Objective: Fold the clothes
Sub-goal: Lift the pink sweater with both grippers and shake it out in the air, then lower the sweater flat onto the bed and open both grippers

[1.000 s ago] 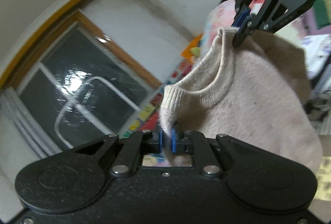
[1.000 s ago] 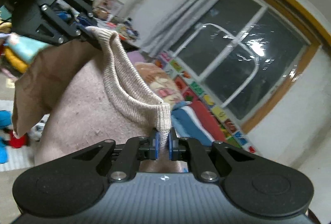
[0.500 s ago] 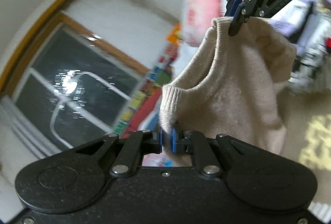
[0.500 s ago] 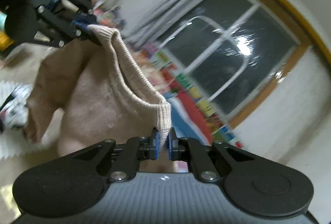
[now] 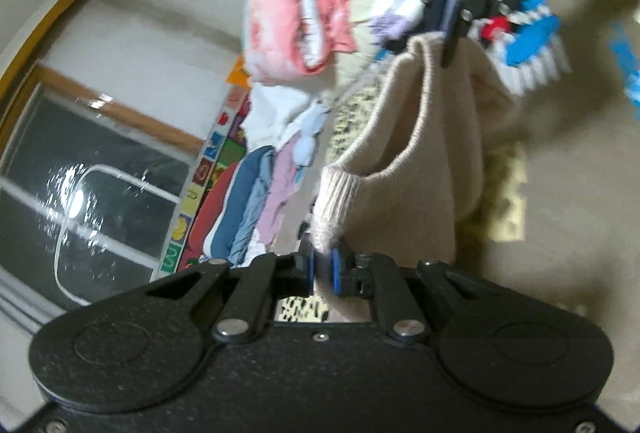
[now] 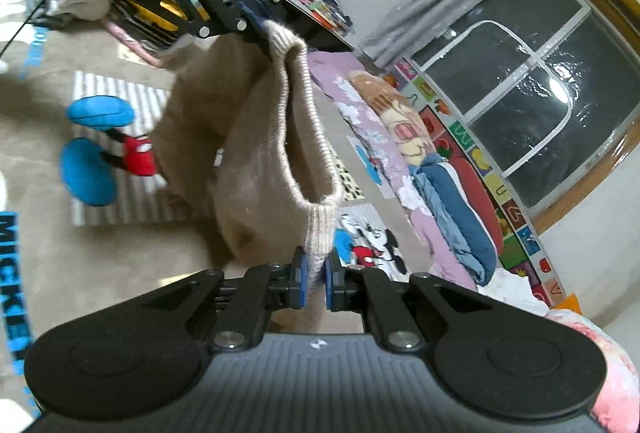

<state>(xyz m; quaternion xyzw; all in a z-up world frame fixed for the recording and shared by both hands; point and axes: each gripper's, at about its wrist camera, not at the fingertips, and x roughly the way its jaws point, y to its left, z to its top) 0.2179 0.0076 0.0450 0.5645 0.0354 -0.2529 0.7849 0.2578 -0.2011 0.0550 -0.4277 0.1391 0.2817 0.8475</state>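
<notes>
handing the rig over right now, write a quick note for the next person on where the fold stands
Left hand-held gripper: shut on the ribbed edge of the beige sweater.
Right hand-held gripper: shut on the same ribbed edge, other end.
Sweater hangs between them, over the printed rug; whether its bottom touches the rug cannot be told.
Done: picked up and spread by the edge.
Left: lay it flat, fold it. Other clothes lie piled by the wall.

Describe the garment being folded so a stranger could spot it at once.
Start at the dark window, then the clothes piled along the wall beneath. In front, hanging above the printed rug, is the beige knit sweater. Unlike the pile, it is plain, ribbed-edged, and pinched by both tongs.
</notes>
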